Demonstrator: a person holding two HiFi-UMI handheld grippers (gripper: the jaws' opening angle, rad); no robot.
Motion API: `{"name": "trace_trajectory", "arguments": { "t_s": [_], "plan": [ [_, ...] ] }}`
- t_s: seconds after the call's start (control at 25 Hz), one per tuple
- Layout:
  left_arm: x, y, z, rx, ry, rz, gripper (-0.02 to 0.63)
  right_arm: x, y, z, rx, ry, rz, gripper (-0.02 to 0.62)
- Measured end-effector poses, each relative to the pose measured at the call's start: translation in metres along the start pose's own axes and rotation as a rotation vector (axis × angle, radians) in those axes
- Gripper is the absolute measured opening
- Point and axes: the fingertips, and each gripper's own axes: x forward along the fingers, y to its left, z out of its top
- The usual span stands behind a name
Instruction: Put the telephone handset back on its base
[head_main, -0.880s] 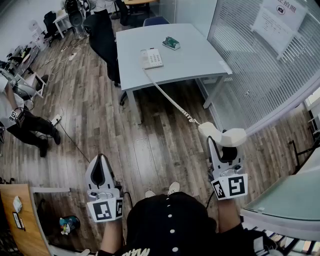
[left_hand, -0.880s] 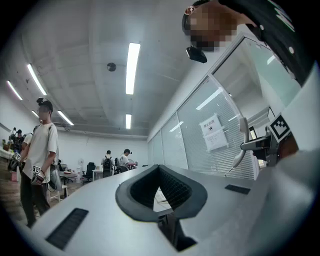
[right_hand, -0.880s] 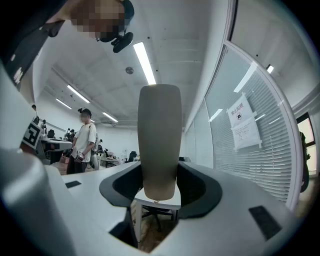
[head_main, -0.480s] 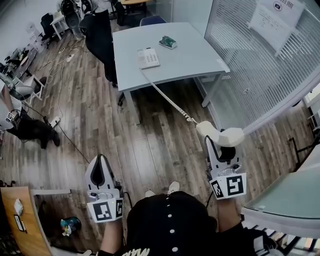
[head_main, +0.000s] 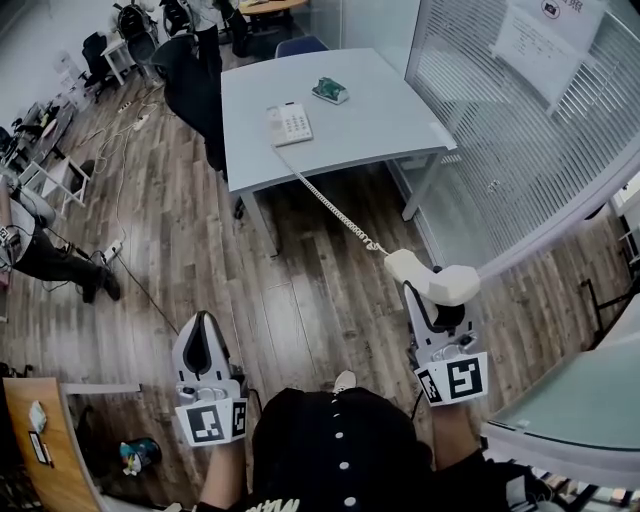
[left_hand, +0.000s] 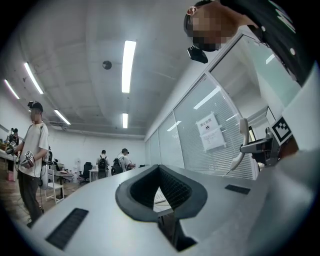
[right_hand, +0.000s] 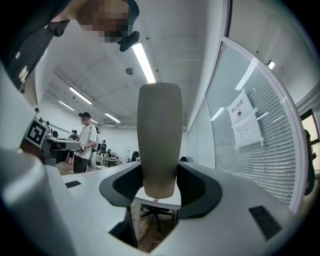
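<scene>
Toward twelve o'clock in the head view stands the pale worktop (head_main: 380, 110). The telephone base (head_main: 289, 124) lies near its left edge, and a small green object (head_main: 329, 91) sits at the base's one o'clock, too small to identify. Both forearms reach forward over the wooden floor (head_main: 250, 280), the grippers roughly level, and the person's dark top at six o'clock hides the elbows. At four o'clock the right claw (head_main: 428, 292) is clamped on the handset (head_main: 432, 280), which lies crosswise over its tips, well apart from the base. In the right gripper view the handset stands upright with the pads pressed on both its sides. A coiled cord (head_main: 325, 198) runs from the handset's left end toward eleven o'clock, up to the base. At seven o'clock the left claw (head_main: 200, 320) has its tips together, with nothing between them.
</scene>
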Motion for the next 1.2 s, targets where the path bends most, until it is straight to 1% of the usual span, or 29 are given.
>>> {"name": "trace_trajectory", "arguments": {
  "t_s": [0.16, 0.4, 0.56, 0.88, 1.04, 1.2],
  "plan": [
    [0.008, -0.013, 0.002, -0.004, -0.008, 0.012, 0.014, 0.002, -0.011, -0.004, -0.002, -0.001, 0.02, 0.227],
    [0.014, -0.018, -0.008, 0.002, 0.02, 0.02, 0.014, 0.015, -0.023, -0.009, 0.01, 0.003, 0.022, 0.227],
    [0.025, -0.006, -0.013, 0.001, 0.014, 0.024, 0.014, 0.03, -0.02, -0.013, 0.012, -0.001, 0.025, 0.227],
    [0.061, 0.026, -0.018, -0.013, -0.006, 0.023, 0.014, 0.07, -0.018, -0.009, -0.007, -0.006, 0.001, 0.227],
    [0.074, 0.033, -0.028, -0.033, 0.008, 0.015, 0.014, 0.09, -0.015, -0.015, -0.012, 0.013, -0.004, 0.227],
    [0.088, 0.047, -0.035, -0.041, 0.021, 0.022, 0.014, 0.113, -0.015, -0.02, -0.009, 0.022, -0.009, 0.227]
  ]
}}
